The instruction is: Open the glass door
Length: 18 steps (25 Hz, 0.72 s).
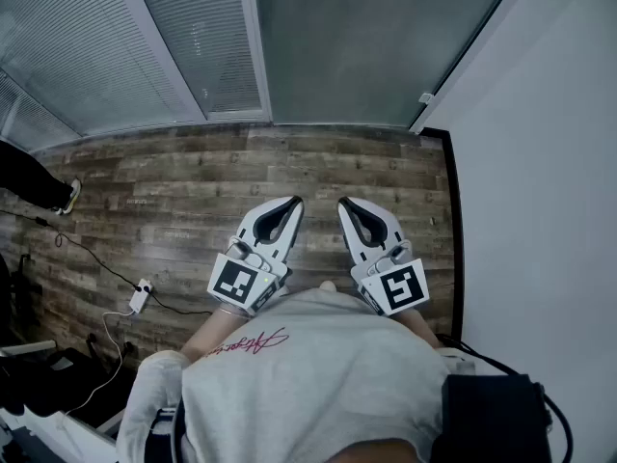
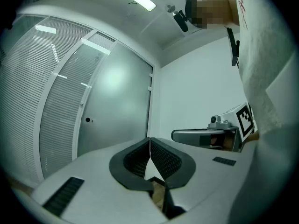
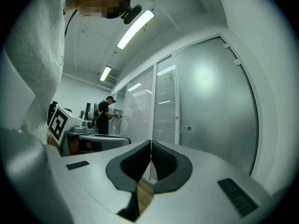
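Nothing started yet: the glass door (image 1: pixel 366 46) looks fully shut, its frosted pane in line with the blinds panel (image 1: pixel 183 37) on its left, and the white wall (image 1: pixel 540 162) is on its right. It's straight ahead across the wood-plank floor (image 1: pixel 193 191), well apart from both grippers. The left gripper (image 1: pixel 294 203) and right gripper (image 1: pixel 344 204) are held level near the person's chest, side by side, pointing at the door. Both sets of jaws are closed tip to tip with nothing between them; each gripper view shows only door and floor past the pads. The only hardware I can make out on the pane is a small round fitting (image 2: pixel 88 120) near its edge — no bar handle visible. Left to do is everything — close the gap, get contact on the door, move it open. Which way it opens I can't tell.
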Each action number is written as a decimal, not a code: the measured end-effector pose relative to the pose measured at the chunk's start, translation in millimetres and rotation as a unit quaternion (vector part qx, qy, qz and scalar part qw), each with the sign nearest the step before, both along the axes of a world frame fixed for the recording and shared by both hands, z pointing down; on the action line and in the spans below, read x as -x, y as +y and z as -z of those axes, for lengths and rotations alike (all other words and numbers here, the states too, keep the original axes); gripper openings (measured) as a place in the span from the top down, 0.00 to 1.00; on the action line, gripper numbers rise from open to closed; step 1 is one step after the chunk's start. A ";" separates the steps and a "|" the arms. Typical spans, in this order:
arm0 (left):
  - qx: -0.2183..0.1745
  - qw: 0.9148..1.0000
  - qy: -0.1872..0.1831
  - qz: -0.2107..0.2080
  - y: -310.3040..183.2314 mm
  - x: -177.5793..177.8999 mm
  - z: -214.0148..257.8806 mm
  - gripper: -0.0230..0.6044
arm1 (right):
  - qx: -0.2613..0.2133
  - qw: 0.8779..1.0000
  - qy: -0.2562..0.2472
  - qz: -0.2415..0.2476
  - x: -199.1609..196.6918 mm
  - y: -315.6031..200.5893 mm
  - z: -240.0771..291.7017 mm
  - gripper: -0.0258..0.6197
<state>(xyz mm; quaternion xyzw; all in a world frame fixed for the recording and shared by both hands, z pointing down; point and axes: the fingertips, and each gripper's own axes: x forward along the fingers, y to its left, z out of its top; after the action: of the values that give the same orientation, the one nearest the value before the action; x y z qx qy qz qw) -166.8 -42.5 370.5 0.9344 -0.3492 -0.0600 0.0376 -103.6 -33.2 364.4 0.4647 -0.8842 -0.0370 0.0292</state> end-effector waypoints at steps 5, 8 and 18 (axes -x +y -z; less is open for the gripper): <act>0.001 1.000 0.001 0.003 -0.8 0.3 0.4 0.94 | -0.001 1.000 -0.004 0.002 0.1 2.1 2.6 0.93; 0.004 1.000 0.000 0.006 0.1 1.2 -1.6 0.94 | -0.002 1.000 -0.004 0.004 0.4 3.2 1.6 0.93; 0.006 1.000 0.003 0.021 -0.3 23.6 -3.3 0.94 | 0.034 0.998 -0.040 0.031 21.0 1.3 -5.5 0.93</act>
<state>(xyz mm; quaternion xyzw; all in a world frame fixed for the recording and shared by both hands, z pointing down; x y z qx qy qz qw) -190.4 -42.8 373.9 0.9264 -0.3689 -0.0613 0.0430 -124.6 -31.9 370.0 0.4369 -0.8994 0.0111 0.0087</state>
